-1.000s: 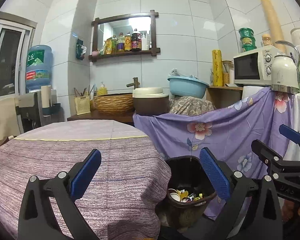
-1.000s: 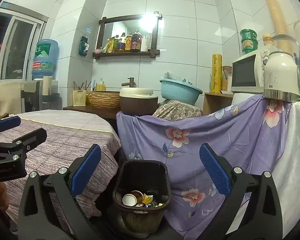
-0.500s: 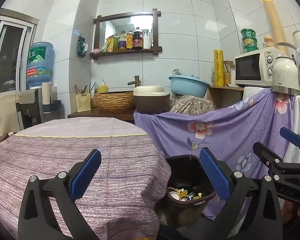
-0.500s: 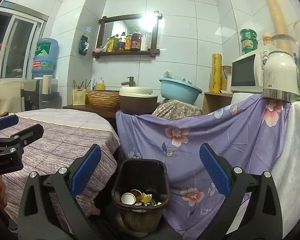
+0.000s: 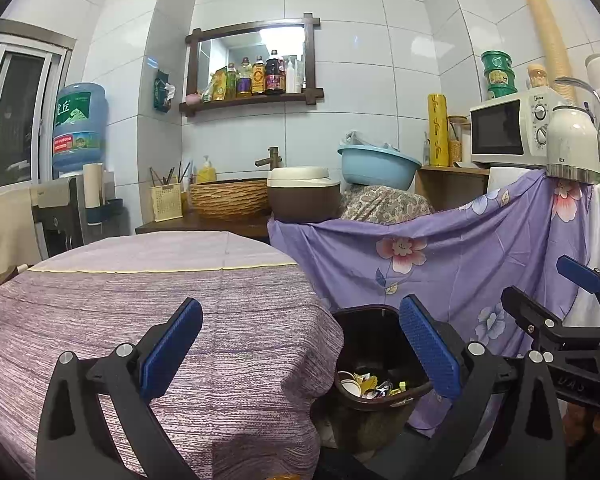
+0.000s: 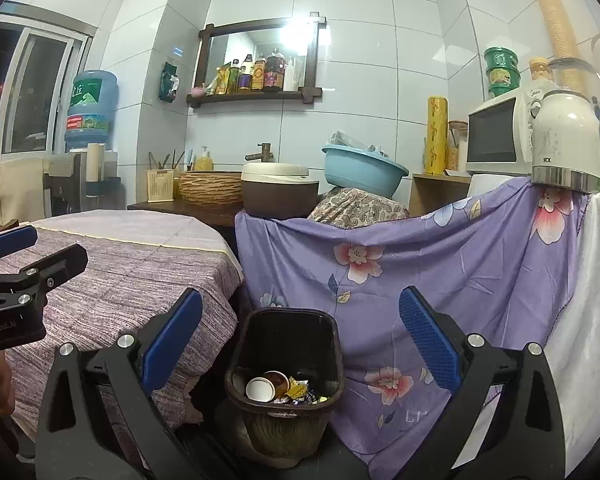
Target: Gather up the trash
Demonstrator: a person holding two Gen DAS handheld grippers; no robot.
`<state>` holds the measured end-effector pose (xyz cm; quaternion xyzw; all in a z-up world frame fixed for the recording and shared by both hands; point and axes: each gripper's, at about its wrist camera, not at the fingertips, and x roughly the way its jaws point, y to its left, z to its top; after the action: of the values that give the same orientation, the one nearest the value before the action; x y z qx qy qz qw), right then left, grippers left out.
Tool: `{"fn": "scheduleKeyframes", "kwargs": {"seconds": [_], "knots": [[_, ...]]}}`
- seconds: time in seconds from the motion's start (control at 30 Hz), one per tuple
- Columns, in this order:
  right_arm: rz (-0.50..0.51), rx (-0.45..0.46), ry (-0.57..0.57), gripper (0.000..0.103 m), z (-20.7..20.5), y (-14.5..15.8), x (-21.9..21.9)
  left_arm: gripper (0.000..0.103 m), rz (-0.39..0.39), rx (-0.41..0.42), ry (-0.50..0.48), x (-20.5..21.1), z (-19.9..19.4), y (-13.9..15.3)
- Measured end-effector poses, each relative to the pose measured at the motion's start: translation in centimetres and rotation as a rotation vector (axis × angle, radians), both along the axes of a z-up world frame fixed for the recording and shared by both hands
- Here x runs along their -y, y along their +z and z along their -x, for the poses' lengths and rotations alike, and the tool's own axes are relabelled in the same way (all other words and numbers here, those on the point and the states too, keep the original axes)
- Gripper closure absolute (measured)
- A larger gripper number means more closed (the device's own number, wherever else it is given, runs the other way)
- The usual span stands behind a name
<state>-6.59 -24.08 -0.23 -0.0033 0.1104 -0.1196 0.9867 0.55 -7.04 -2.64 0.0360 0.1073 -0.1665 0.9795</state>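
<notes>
Upright dark bin (image 6: 285, 364) holding trash (image 6: 278, 387)

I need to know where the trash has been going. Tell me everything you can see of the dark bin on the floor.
The bin is a dark brown, plastic-looking tub with a rounded rectangular rim, standing upright on the floor. It sits between the table's striped purple cloth and the hanging floral purple sheet, apparently close to both. It is open, without a lid, and only its bottom is filled: a paper cup lying on its side and crumpled yellow and blue wrappers. Neither claw touches it.
</notes>
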Motion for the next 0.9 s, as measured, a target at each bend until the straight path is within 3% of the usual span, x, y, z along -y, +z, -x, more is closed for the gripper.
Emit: {"fn": "scheduleKeyframes", "kwargs": {"seconds": [0.9], "knots": [[-0.003, -0.017, 0.008, 0.006, -0.4, -0.42, -0.41, 0.005, 0.0, -0.009, 0.0, 0.07, -0.09, -0.34]]}}
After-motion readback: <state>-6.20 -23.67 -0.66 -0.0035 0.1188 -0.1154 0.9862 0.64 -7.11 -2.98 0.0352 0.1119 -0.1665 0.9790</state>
